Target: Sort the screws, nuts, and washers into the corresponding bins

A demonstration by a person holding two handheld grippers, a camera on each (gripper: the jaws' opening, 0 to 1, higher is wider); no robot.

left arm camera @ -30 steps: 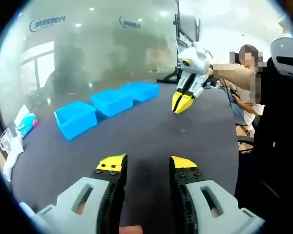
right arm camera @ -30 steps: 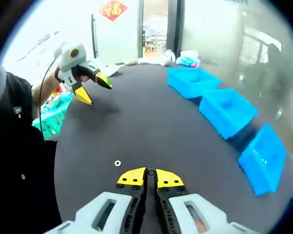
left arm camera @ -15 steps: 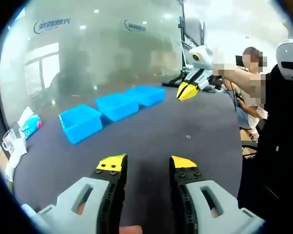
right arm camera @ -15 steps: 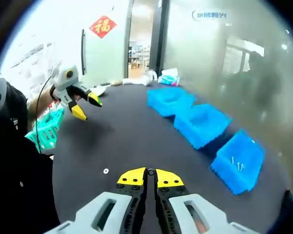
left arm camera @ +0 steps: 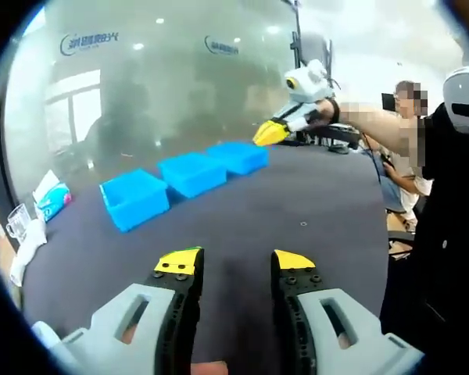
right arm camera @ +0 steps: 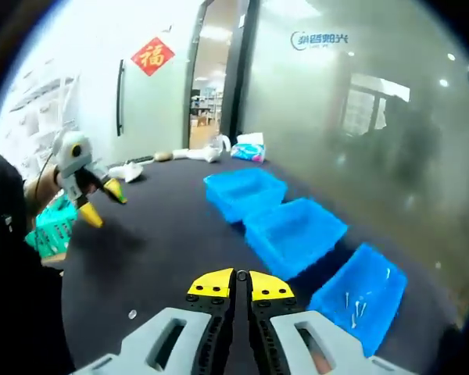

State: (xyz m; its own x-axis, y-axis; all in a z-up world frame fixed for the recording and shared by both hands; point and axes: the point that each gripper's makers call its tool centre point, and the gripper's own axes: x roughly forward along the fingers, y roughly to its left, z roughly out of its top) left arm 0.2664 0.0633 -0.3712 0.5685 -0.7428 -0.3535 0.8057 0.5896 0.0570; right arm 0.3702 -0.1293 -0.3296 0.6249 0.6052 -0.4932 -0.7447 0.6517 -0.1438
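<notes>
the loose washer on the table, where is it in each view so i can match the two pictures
Left gripper view: the washer is a tiny pale speck on the dark table, right of centre, above the right jaw.
Right gripper view: the washer lies low on the left, left of the shut jaws.
Shared landmark: the row of three blue bins, across the table from the washer in both views.

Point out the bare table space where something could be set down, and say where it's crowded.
Bare dark table runs between the row of three blue bins and the person's side, broken by one small washer. The far end is cluttered with a tissue pack and white items. The nearest bin already holds screws.
</notes>
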